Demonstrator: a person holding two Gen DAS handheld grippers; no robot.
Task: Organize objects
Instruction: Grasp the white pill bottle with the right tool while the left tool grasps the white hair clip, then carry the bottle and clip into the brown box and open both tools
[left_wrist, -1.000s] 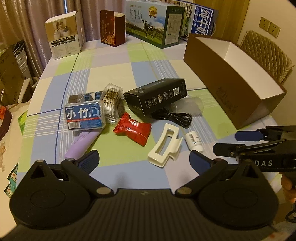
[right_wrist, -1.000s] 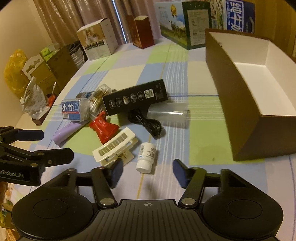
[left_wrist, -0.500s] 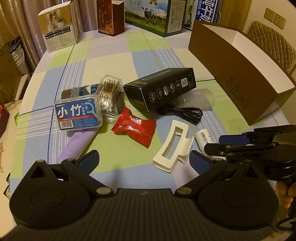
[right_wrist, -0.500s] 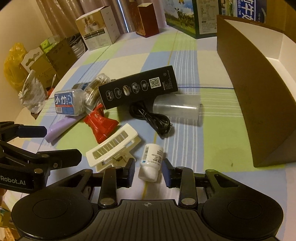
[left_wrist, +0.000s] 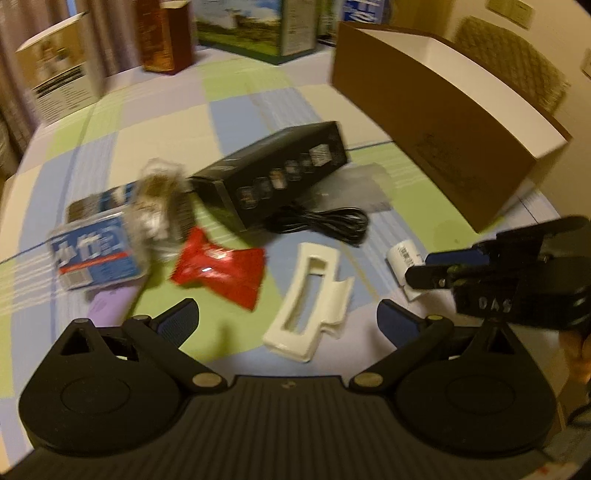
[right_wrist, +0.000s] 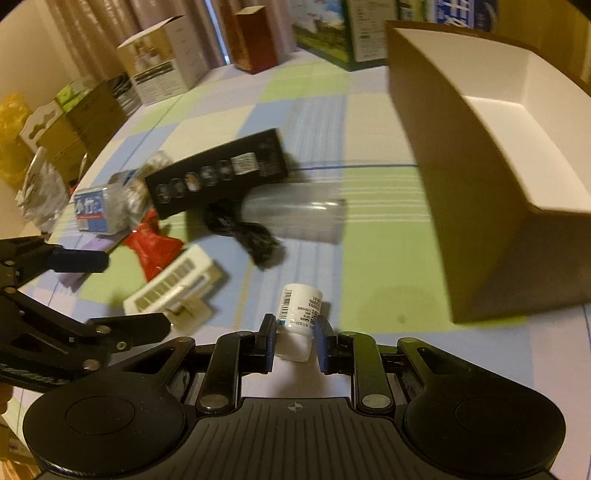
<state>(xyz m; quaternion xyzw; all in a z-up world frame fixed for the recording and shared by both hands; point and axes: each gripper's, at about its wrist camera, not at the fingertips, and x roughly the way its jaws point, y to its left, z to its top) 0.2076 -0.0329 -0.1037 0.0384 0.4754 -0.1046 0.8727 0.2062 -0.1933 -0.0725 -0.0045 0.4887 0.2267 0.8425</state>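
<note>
On the checked desk, the right hand-held gripper has just been closing, and its blue pads now press both sides of a small white labelled bottle lying on the cloth. Left hand-held gripper: jaws wide, nothing between them, poised above a white hair claw clip. Beyond lie a red wrapper, a black cable, a black carton and, to the right, an open brown box.

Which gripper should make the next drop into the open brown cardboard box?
Right. The right gripper is shut on the small white labelled bottle, beside the brown cardboard box; the left gripper is open.
</note>
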